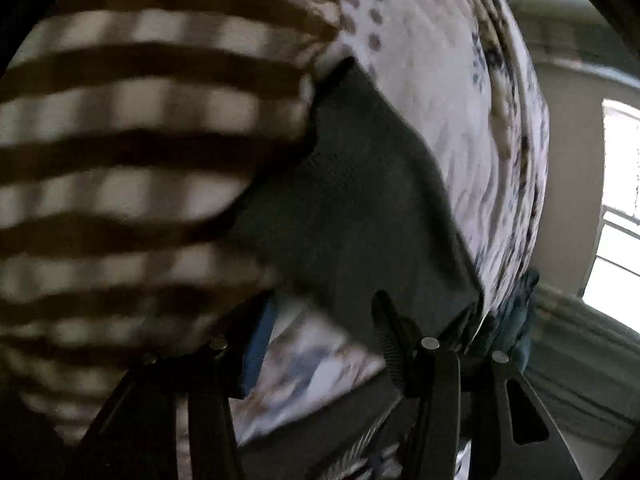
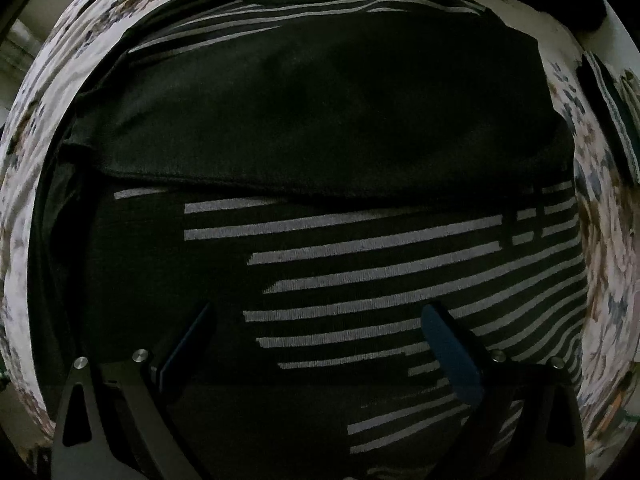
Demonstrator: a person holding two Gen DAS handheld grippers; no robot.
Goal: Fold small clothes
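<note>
A black garment with white stripes [image 2: 360, 248] lies flat on a flowered bedsheet [image 2: 24, 184], with a plain black part [image 2: 320, 112] folded over its upper half. My right gripper [image 2: 320, 320] hovers just above the striped part, jaws wide apart and empty. In the left wrist view the striped cloth [image 1: 132, 152] hangs close and blurred, light shining through it, with a dark plain flap [image 1: 360, 216] beside it. My left gripper [image 1: 320, 316] has its jaws apart with the flap's lower edge between them; whether it grips is unclear.
The flowered sheet [image 1: 440, 100] covers the bed around the garment. A dark lace-edged cloth [image 2: 612, 116] lies at the right edge. A teal cloth [image 1: 516, 320] sits at the bed's edge. A bright window [image 1: 620, 208] and wall are at the right.
</note>
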